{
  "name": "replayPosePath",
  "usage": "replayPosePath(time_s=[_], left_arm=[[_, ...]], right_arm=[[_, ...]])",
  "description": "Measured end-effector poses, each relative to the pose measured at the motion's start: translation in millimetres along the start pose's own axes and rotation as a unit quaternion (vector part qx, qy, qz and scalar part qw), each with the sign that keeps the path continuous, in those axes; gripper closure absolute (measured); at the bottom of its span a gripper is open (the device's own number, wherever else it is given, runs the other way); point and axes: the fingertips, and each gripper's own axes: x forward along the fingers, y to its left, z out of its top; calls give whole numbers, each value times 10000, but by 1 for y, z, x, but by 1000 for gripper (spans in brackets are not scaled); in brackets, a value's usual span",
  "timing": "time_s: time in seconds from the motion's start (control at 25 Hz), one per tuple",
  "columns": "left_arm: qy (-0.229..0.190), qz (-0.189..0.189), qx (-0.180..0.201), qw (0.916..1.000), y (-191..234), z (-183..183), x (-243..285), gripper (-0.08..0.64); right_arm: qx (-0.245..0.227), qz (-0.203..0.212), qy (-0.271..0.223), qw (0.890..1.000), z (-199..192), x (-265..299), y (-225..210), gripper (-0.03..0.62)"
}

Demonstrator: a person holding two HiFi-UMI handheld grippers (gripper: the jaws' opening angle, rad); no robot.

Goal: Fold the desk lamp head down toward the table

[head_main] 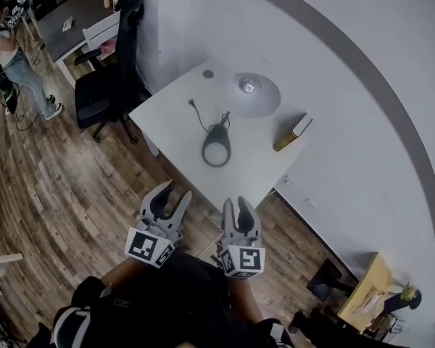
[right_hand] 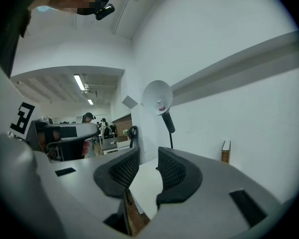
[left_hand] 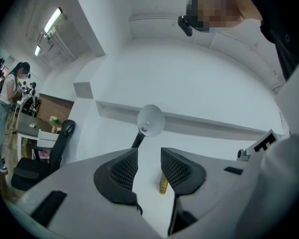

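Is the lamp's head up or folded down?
Up: the desk lamp head stands high on its arm above the white table, not folded.

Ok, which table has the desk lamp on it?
The white table straight ahead, holding the desk lamp and a book; the grey desk and yellow table have none.

Near edge of surface (head_main: 248,176) bare; lamp base (head_main: 216,149) centre, book (head_main: 293,133) right, chair (head_main: 110,78) blocks left side, wall (head_main: 348,85) close behind.

Open-plan office: black swivel office chair (head_main: 98,93) beside white rectangular tabletop (head_main: 174,122), grey desk (head_main: 76,17) beyond, wood-plank floor (head_main: 72,194), fluorescent ceiling strip lights (left_hand: 52,20).
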Motion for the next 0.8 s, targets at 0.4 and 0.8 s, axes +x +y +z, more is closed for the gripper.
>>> replayPosePath(time_s=[0.4, 0.8], left_arm=[[-26, -512, -174, 9985, 52, 19, 65, 394], [-312, -761, -207, 9964, 76, 51, 112, 387]], right_arm=[[62, -504, -55, 9987, 27, 73, -9, 476], [100, -623, -380, 9973, 64, 117, -19, 468]])
